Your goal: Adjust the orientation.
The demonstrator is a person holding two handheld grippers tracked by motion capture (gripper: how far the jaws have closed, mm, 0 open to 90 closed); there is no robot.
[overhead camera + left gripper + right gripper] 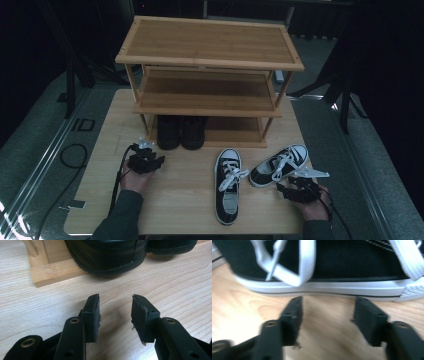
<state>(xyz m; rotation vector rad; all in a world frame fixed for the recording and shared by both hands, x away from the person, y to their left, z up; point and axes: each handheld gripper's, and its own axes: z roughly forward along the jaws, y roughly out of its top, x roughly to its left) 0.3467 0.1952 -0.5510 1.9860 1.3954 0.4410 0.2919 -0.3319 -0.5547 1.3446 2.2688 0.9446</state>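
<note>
On the worktop (175, 200), two black shoes (181, 132) already sit on the bottom shelf of the rack (210, 65). Two black-and-white sneakers (228, 185) still lie out in front, so the job looks about half done. The left tool (115, 315) is spread wide and holds nothing. The right tool (327, 315) is also spread, just beside the right sneaker (324, 287), not pinching it yet.

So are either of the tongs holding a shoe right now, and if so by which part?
Nothing is held. The left tongs stand open over bare table, short of the black shoes. The right tongs are open in front of the sneaker, not touching its sole.
</note>
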